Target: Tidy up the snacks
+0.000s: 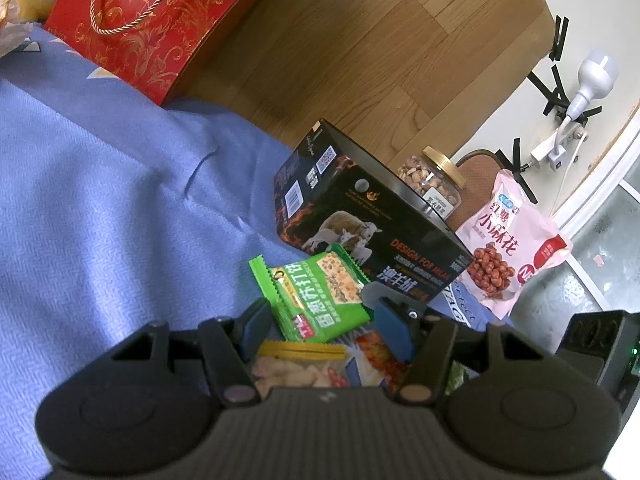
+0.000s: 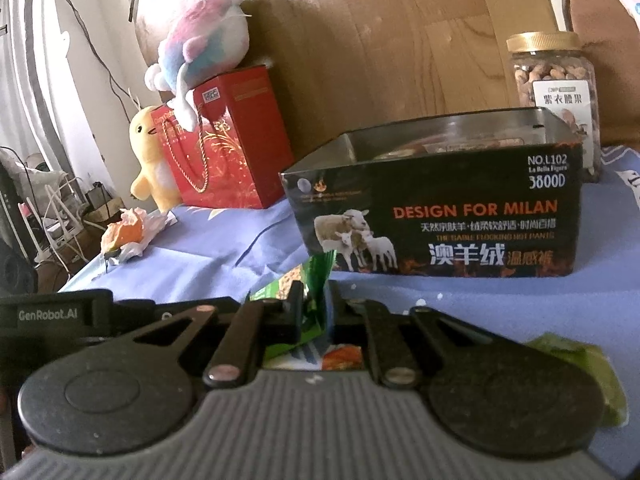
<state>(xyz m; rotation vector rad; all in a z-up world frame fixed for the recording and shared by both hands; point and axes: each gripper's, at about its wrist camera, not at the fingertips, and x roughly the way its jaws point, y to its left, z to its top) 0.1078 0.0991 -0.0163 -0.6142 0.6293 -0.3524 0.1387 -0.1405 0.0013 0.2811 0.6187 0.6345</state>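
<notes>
A green cracker packet [image 1: 316,296] is held up over the blue cloth, in front of a black open box with sheep pictures [image 1: 372,220]. My right gripper [image 2: 314,308] is shut on the packet's edge [image 2: 318,300]; its dark jaw shows in the left wrist view beside the packet. My left gripper [image 1: 320,332] is open, its blue pads on either side of the packet, not pressing it. More small snack packets [image 1: 304,364] lie on the cloth under it. The box [image 2: 436,216] stands open just beyond the packet.
A jar of nuts [image 1: 434,184] and a pink snack bag [image 1: 508,240] stand behind the box. A red gift bag [image 1: 152,20] sits at the far end with plush toys [image 2: 200,44] on and beside it. Crumpled paper [image 2: 128,232] lies at the table's edge.
</notes>
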